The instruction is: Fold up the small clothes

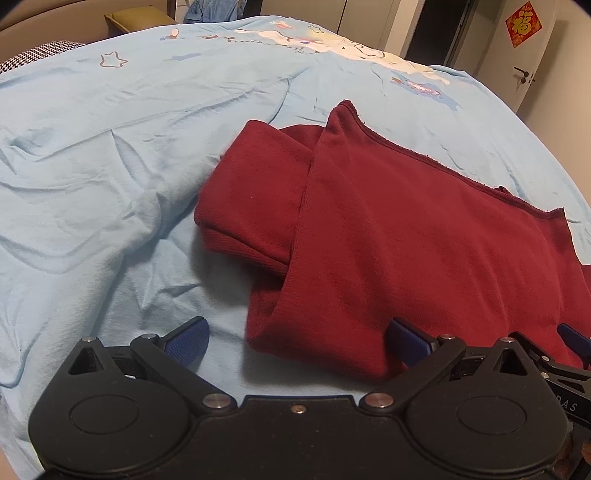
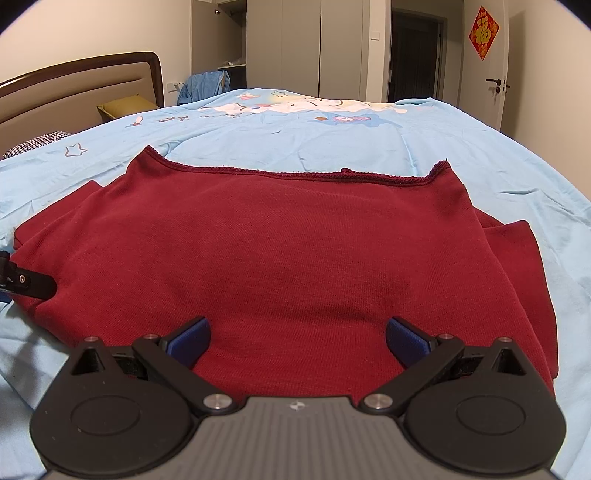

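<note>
Both grippers are released: the left gripper [image 1: 297,341] straddles the dark red garment's [image 1: 406,229] near left corner, the right gripper [image 2: 297,341] its near edge, on the blue bedsheet [image 1: 110,166].

We list a bed with light blue cartoon-print sheet [image 2: 332,140], padded headboard [image 2: 81,85] far left, olive pillow [image 2: 122,107], grey wardrobe [image 2: 280,48] beyond, dark doorway [image 2: 413,55], red paper ornament [image 2: 483,32] on the right-hand door.
</note>
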Demonstrator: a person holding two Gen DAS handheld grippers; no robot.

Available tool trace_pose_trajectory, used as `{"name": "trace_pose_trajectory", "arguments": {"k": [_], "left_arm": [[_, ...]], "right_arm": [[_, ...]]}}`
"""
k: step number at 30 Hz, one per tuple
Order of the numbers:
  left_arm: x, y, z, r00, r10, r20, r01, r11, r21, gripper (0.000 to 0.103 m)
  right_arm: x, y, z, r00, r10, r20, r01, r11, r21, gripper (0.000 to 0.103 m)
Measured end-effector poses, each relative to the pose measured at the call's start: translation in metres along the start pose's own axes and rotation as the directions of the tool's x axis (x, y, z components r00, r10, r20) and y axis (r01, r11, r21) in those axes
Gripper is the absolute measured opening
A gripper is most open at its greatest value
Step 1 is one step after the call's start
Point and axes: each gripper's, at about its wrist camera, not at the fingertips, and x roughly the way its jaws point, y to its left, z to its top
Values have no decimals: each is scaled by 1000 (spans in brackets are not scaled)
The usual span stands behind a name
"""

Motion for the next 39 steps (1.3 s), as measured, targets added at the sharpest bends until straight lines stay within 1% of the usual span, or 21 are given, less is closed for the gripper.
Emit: {"name": "trace_pose_trajectory", "arguments": {"k": [9, 12, 20, 24, 27, 31, 36, 39], "left_arm": [[4, -2, 5, 1000, 7, -19, -7, 1000, 6, 102], [3, -2, 6, 1000, -13, -24, 13, 1000, 3, 102], [1, -9, 9, 998, -52, -19, 52, 998, 32, 90], [0, -11, 10, 999, -51, -14, 51, 998, 36, 85], [-1, -11, 10, 999, -50, -3, 50, 998, 32, 77], [-2, -9, 10, 999, -52, 0, 52, 998, 27, 73], [-3, -9, 11, 998, -55, -2, 55, 998, 17, 74], [-2, -6, 11, 998, -55, -3, 55, 998, 3, 78]], "right_arm": [[-1, 0, 1, 1000, 4, 3, -4, 1000, 4, 103], [-1, 0, 0, 1000, 4, 2, -4, 1000, 5, 103], [-1, 0, 0, 1000, 4, 3, -4, 1000, 5, 103], [-1, 0, 0, 1000, 5, 3, -5, 1000, 5, 103], [-1, 0, 0, 1000, 4, 1, -4, 1000, 5, 103], [-1, -1, 1, 1000, 6, -4, -6, 1000, 7, 103], [0, 0, 3, 1000, 5, -15, -5, 1000, 8, 103], [1, 0, 7, 999, 4, -39, -4, 1000, 9, 103]]}}
